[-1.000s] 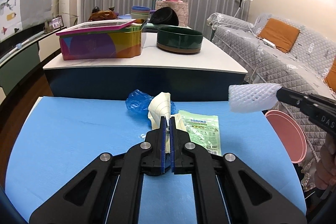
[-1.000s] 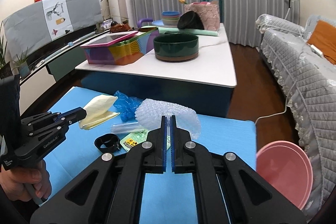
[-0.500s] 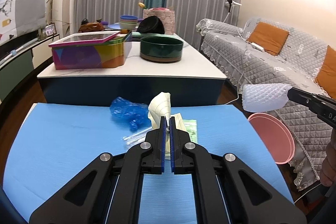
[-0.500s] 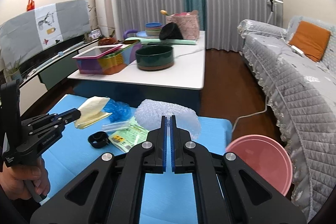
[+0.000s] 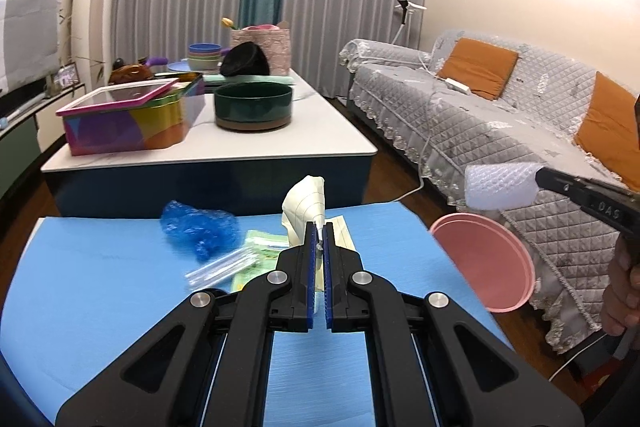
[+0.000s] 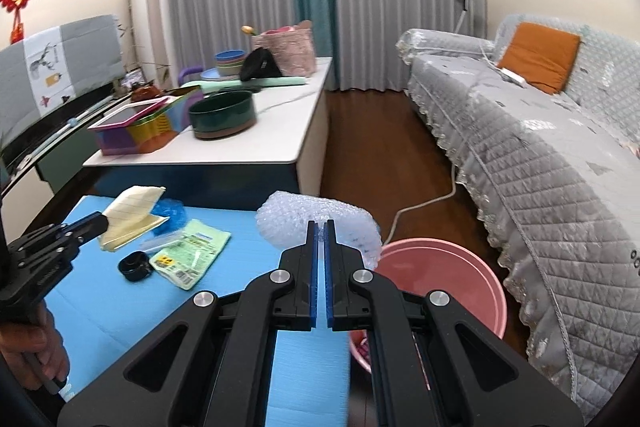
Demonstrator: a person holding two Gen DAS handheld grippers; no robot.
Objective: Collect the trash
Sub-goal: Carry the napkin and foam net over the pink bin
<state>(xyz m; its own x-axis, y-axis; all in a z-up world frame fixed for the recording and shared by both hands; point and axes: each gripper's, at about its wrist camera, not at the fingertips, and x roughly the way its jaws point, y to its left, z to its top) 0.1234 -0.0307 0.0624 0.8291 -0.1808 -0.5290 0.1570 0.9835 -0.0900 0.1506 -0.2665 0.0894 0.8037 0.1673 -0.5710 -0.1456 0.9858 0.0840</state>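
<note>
My left gripper (image 5: 319, 227) is shut on a cream paper wrapper (image 5: 304, 203), held above the blue mat (image 5: 100, 291); it also shows in the right wrist view (image 6: 132, 215). My right gripper (image 6: 319, 225) is shut on a piece of bubble wrap (image 6: 316, 217), held near the mat's right edge, next to the pink bin (image 6: 440, 279). The bubble wrap (image 5: 500, 185) and bin (image 5: 484, 259) show in the left wrist view too. A blue plastic bag (image 5: 198, 227), a green packet (image 6: 192, 255), a clear wrapper (image 5: 224, 267) and a black ring (image 6: 135, 265) lie on the mat.
A white table (image 5: 208, 147) behind the mat carries a colourful tin (image 5: 128, 119), a dark green bowl (image 5: 253, 105) and other dishes. A grey covered sofa (image 6: 540, 155) stands right. A white cable (image 6: 424, 205) lies on the wooden floor.
Both grippers have moved right with their loads. The bubble wrap has gone from above the mat's middle to its right edge beside the pink bin. The jaws stay shut.
</note>
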